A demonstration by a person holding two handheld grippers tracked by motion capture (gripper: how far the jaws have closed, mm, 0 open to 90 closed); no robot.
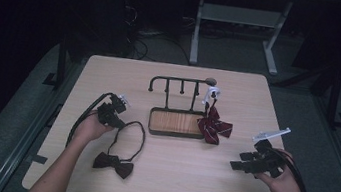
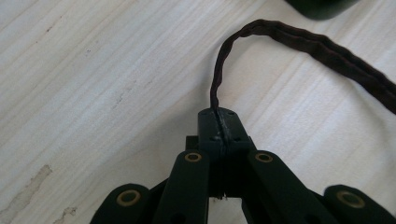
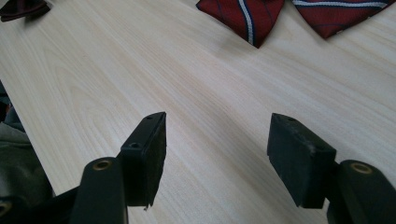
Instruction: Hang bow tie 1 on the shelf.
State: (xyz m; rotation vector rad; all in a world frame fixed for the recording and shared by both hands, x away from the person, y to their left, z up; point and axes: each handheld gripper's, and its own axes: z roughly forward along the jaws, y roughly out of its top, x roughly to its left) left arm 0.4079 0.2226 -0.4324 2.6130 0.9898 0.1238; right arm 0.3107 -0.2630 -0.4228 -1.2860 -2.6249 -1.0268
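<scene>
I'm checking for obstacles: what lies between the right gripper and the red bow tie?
Bare table, seen in the high view and the right gripper view, between the right gripper and the red bow tie.

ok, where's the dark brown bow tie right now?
High view: the dark bow tie lies on the table's near-left part, below the left gripper, which pinches its strap. The rack tray sits up and right.

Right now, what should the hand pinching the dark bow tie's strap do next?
Probably lift the strap toward the rack. The left gripper is shut on it, the dark bow tie lies flat on the table, and the rack's pegs look free.
</scene>
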